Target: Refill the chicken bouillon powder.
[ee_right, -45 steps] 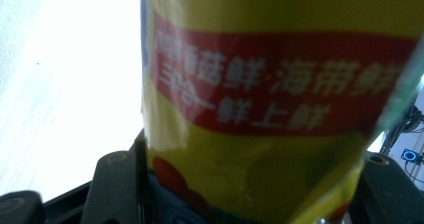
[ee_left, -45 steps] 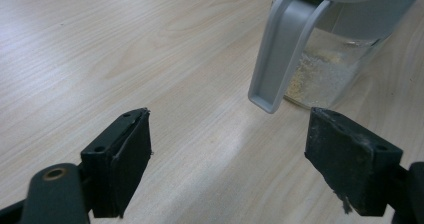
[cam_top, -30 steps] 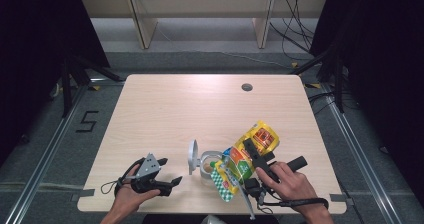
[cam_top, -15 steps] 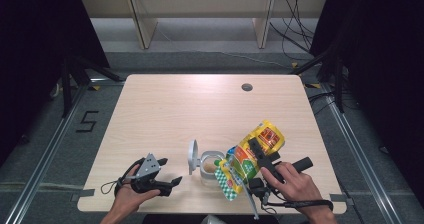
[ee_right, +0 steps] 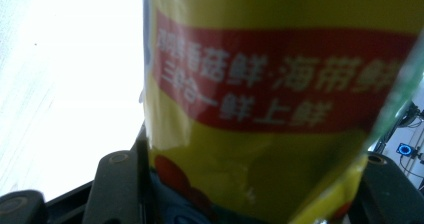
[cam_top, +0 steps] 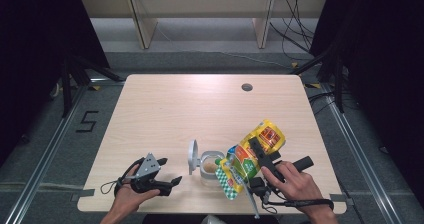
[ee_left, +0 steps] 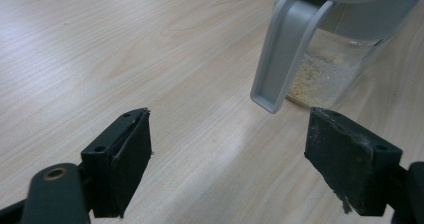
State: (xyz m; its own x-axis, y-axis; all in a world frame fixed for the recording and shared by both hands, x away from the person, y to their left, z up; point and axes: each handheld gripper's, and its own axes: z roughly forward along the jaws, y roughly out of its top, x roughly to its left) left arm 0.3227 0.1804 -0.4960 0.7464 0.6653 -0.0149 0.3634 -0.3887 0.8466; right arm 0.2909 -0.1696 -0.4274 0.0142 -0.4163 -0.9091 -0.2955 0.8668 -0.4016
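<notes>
The right gripper (cam_top: 250,156) sits at the near edge of the table (cam_top: 165,109), held in the person's right hand (cam_top: 292,184). Its jaws are partly open and squeeze a yellow bag (cam_top: 252,154) between them. In the right gripper view the bag (ee_right: 270,109) stands right between the two black jaws, with a red strip of writing across it and the jaws pressing on both its sides. The bag is tipped over, with its green and white end low and its yellow end up and away from the person. The low end of the bag hangs just beside a clear jar (cam_top: 210,166), on the side of the jar nearest the right jaws. The jar has some pale crumbs in the bottom, and its grey lid (cam_top: 192,156) stands flipped up on the far side from the bag. The left gripper (cam_top: 172,183) is in the person's left hand (cam_top: 127,196), also at the near edge of the table. Its jaws are wide open and hold nothing. In the left gripper view the jar (ee_left: 330,74) is just ahead of the open jaws, a bit toward the right-hand jaw, with the grey lid (ee_left: 285,49) hanging down in front of it. Beyond both sets of jaws the bare table stretches away, with a small round hole (cam_top: 246,87) near its far edge.
</notes>
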